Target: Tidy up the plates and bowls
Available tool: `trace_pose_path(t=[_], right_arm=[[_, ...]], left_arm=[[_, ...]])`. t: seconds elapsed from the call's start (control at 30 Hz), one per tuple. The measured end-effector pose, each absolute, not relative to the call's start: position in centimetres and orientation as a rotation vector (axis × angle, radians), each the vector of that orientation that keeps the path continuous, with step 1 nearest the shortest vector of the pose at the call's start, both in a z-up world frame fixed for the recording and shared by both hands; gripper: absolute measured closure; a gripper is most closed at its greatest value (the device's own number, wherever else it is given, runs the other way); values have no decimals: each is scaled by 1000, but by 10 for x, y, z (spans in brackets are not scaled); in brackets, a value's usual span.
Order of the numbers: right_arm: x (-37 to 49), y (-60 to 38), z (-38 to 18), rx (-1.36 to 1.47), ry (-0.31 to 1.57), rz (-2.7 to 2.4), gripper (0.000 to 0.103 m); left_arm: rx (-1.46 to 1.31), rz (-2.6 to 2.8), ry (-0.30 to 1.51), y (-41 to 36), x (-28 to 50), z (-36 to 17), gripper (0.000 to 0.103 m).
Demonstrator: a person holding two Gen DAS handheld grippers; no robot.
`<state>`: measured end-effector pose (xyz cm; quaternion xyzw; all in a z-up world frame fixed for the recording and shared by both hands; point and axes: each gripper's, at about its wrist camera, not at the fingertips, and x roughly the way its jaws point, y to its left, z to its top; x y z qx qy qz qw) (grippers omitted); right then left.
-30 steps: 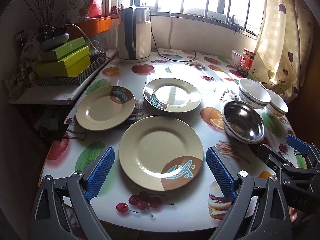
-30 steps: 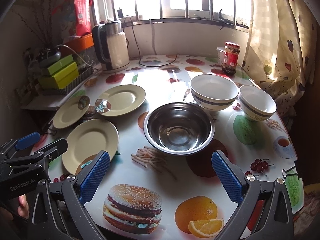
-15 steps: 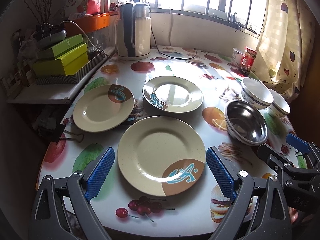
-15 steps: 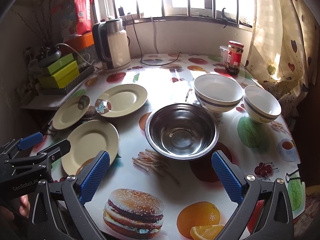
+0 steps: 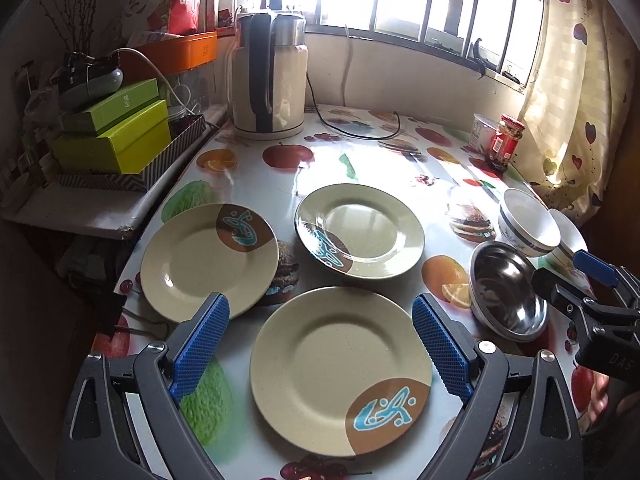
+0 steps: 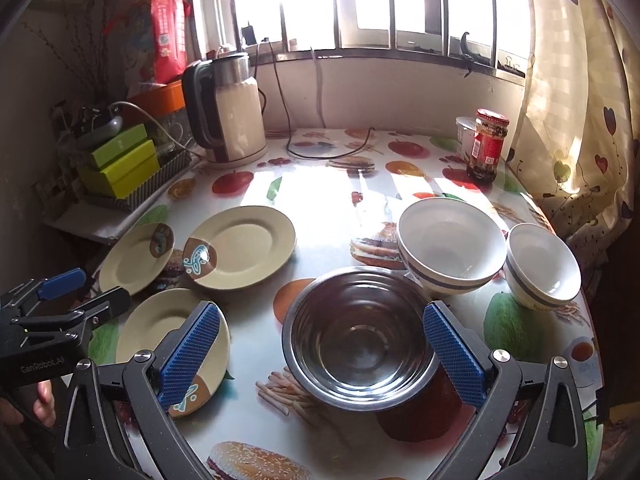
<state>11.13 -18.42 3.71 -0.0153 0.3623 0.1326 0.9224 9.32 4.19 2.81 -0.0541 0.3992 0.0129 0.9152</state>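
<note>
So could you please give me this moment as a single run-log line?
left gripper: open, over near plate | right gripper: open, over steel bowl | nothing held | plates, bowls unstacked

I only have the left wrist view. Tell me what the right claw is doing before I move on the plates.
Observer: The right claw is open and holds nothing; the steel bowl sits framed between its fingers.
Operator: Report what's inside that bowl.
Observer: Nothing. Its whole bottom shows bare in the right wrist view.
Operator: Check the small white bowl my view cuts off.
Observer: The small white bowl stands upright and empty, beside the larger white bowl.
</note>
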Motion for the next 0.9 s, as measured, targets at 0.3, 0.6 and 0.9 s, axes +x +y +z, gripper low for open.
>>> trace_pose_path(t=[0.3, 0.6, 0.9], right_arm=[[179, -177, 46, -22, 775, 309, 8], [238, -152, 23, -45, 895, 359, 42], [277, -140, -12, 1, 1051, 420, 43]], left_arm=[[-170, -2, 892, 72, 147, 17, 13], [-237, -42, 962, 79, 189, 1, 37], [-280, -47, 1037, 78, 213, -22, 47]])
